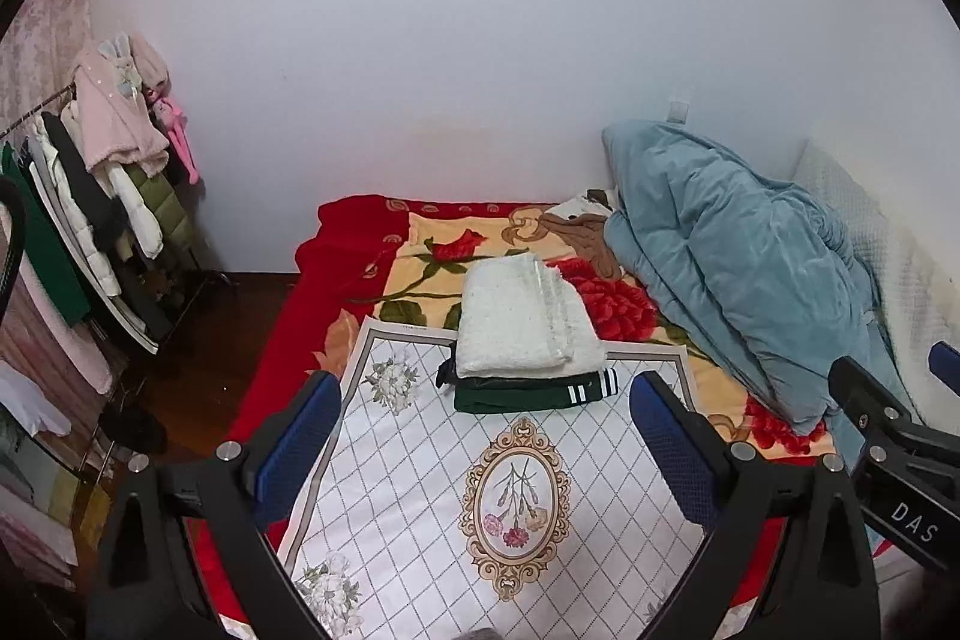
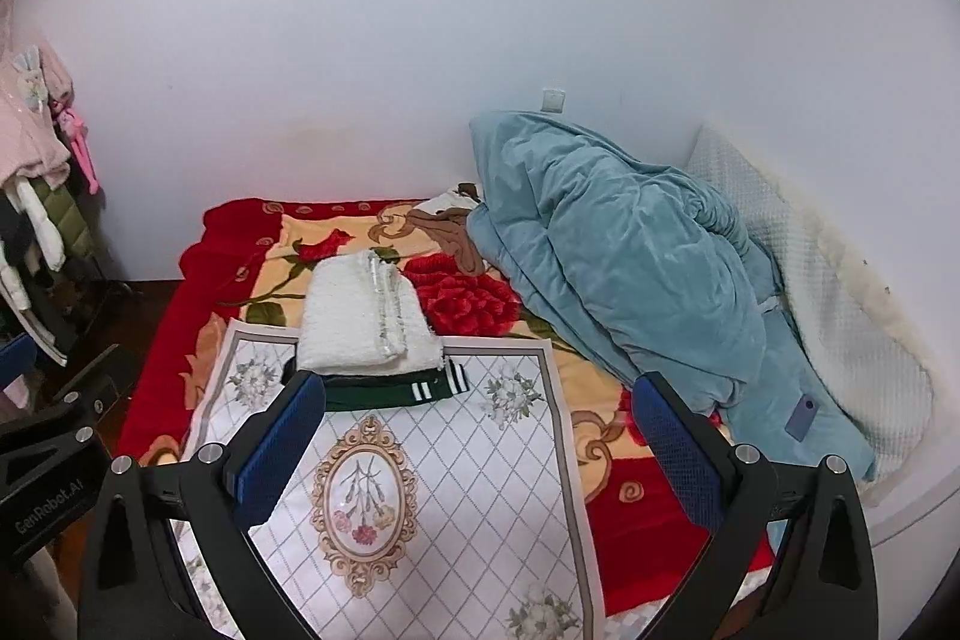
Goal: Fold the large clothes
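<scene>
Folded white garment [image 1: 525,319] atop green one [image 1: 528,391]; left gripper [image 1: 486,436] and "DAS"-marked right gripper [image 2: 480,436] fingers spread, empty.

"DAS" on right gripper [image 1: 900,436] body, left wrist view; "GenRobot.AI" on left gripper [image 2: 36,436] body, right wrist view.

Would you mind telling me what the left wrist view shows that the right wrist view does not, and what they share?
Only the left wrist view shows the full clothes rack of hanging coats and the dark wooden floor beside the bed. Only the right wrist view shows a small purple phone-like object lying on the blue quilt. Both show the folded white garment stacked on the folded green garment, the white patterned mat, the floral blanket, and an open, empty tool: left tool, right tool.
</scene>
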A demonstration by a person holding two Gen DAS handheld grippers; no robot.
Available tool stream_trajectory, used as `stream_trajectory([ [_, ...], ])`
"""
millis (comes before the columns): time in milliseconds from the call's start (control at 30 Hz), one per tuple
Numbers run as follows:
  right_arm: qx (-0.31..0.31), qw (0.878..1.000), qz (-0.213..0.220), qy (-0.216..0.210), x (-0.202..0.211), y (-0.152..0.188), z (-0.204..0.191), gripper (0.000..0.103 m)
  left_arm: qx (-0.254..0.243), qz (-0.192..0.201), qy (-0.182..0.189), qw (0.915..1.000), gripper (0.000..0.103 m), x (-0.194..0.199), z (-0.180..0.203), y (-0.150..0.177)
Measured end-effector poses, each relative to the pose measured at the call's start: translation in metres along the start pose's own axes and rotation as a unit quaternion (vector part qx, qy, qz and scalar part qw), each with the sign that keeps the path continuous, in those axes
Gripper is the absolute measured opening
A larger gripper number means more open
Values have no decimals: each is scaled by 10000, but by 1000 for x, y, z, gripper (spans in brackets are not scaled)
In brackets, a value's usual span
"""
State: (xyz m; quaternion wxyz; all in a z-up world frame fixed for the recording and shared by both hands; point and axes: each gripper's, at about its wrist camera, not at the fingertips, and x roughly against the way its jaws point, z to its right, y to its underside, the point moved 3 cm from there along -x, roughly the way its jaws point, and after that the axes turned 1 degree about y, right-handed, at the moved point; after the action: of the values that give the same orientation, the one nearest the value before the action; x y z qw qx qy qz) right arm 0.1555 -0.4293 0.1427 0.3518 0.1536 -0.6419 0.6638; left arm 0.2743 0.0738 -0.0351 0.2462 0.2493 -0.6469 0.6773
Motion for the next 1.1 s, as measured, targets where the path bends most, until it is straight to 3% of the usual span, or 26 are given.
stream_trajectory([
  [233,28,9999,37,-159,26,-6,8,103,72,-179,-69,9998,98,21,-1,6],
  [400,115,9992,-120,-370,26,-8,7,103,118,-345,-168,9992,98,27,0,10],
  [567,217,9992,-132,-316,25,-12,6,103,144,-455,-263,9985,98,31,2,11],
  [1100,227,9991,-118,-345,31,-13,10,103,201,-371,-307,9986,99,40,2,9],
])
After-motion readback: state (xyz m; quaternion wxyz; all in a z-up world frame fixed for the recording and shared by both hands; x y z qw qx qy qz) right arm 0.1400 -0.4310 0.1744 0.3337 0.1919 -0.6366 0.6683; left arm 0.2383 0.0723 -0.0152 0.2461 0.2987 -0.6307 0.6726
